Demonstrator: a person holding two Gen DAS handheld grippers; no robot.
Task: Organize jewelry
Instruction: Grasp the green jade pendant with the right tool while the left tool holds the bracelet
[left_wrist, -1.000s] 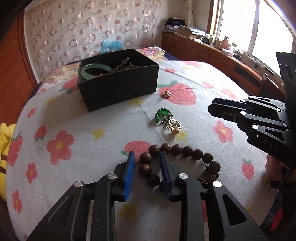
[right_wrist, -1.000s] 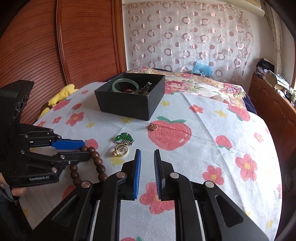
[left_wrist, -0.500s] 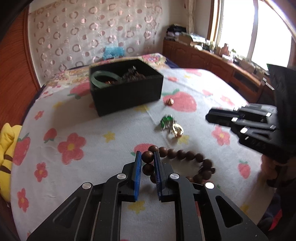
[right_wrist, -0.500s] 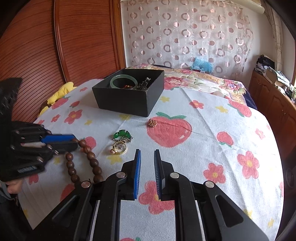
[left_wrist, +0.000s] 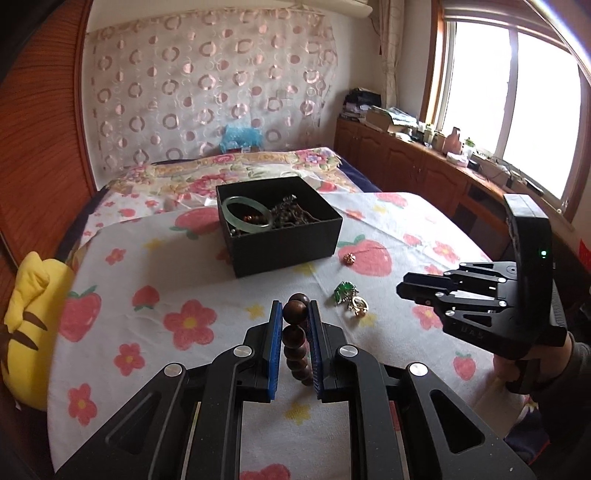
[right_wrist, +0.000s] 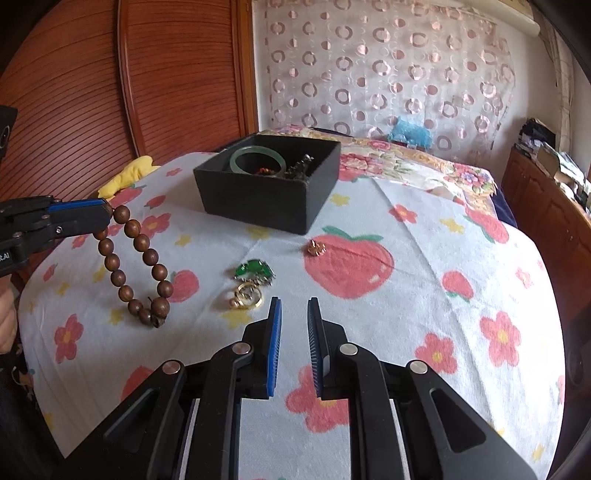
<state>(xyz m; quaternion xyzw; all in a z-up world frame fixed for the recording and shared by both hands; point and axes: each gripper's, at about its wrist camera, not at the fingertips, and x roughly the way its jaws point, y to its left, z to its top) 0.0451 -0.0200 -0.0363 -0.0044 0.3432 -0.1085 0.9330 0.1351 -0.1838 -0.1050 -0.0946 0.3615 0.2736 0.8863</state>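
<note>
wooden bead bracelet now hangs off the cloth from your left gripper, whose blue pads have just closed onto 1 bead; 1 second ago it lay flat on the strawberry cloth with the pads apart around it. the black box sits far behind. your right gripper hovers near the green pendant and gold ring, its pads a narrow gap apart, holding nothing.

Home bedroom, bed under floral sheet, patterned curtain, wooden cabinets beneath window
</note>
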